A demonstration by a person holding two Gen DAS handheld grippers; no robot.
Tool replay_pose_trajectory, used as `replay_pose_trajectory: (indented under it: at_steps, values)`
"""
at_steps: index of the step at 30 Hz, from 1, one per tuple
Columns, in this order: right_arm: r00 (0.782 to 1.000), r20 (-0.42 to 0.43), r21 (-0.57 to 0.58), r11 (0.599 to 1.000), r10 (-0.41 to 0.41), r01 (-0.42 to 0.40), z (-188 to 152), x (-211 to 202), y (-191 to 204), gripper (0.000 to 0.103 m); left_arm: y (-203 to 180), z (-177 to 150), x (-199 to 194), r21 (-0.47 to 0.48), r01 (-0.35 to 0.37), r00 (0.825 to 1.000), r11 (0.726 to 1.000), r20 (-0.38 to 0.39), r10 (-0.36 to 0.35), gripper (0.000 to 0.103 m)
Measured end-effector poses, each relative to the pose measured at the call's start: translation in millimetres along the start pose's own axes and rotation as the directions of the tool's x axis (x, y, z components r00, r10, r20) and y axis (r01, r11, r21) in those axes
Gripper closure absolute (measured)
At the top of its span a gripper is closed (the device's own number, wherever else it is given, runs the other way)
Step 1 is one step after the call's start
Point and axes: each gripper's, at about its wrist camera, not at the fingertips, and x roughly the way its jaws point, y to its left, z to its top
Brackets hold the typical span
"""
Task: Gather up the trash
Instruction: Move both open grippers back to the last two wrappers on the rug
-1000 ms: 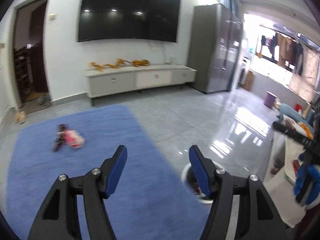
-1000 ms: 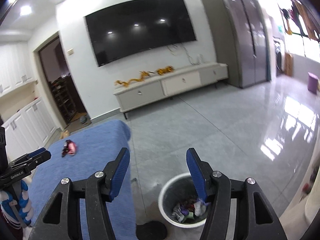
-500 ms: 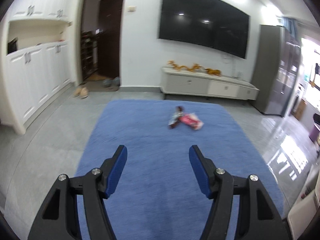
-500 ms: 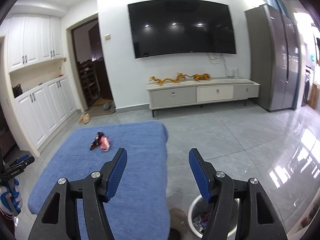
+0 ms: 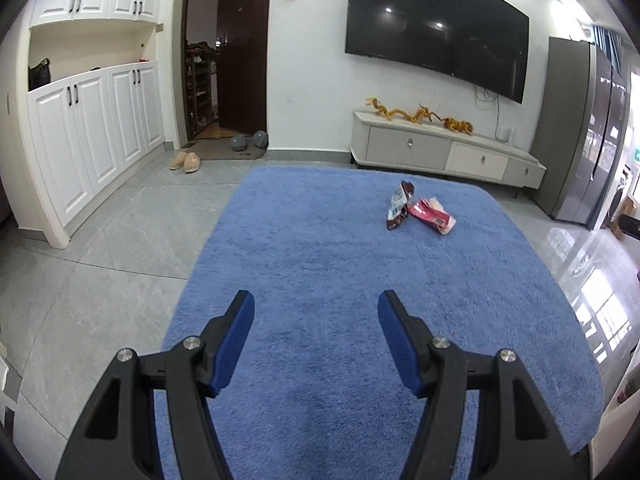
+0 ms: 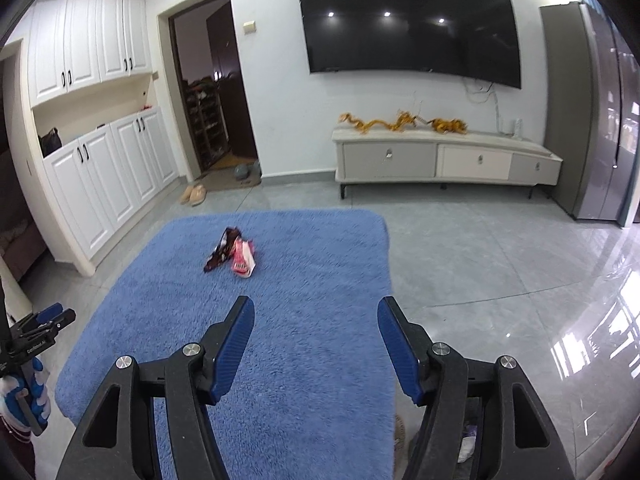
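The left gripper (image 5: 316, 308), a black two-finger tool with ribbed blue pads, points down and forward over a rectangular blue pile rug (image 5: 320, 264). Its jaws stand well apart, with only rug visible between the pads; nothing is held.

The right gripper (image 6: 316, 314), of the same black-and-blue build, is aimed over the right-hand part of the rug, at the edge where pile meets grey glossy floor tiles (image 6: 500, 280). Its jaws stand equally wide and hold nothing.

Trash location: two items lie on the far part of the rug, well ahead of both grippers.
- A dark brown crumpled snack wrapper (image 5: 398, 206) lies elongated, with its far end pointing toward the wall.
- A pink-and-white flattened packet (image 5: 432, 216) lies just to the right of the wrapper, touching or nearly touching it.

From the right wrist view the same pair appears left of centre, ahead of the left pad. From the left wrist view it sits ahead and to the right.

At the lower edge of the right wrist view, below the right finger, a patch of mixed scraps shows; its container cannot be made out.

Surroundings: a white low TV cabinet (image 6: 448, 156) stands against the far wall under a black wall-mounted television (image 6: 408, 20). Gold dragon figurines (image 6: 400, 122) rest on the cabinet top. White panelled cupboards (image 5: 92, 128) line the left wall beside a dark open doorway (image 5: 228, 52).
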Motion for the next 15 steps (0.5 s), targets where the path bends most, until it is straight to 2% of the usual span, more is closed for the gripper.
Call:
replay_pose_trajectory:
  at_steps: [15]
  values:
    - [0.994,-0.099,-0.005,0.999,0.053,-0.054,6,78,1,0.041,-38,17,67,0.064,0.044,0.997,0.997,-0.062,-0.04,0.041]
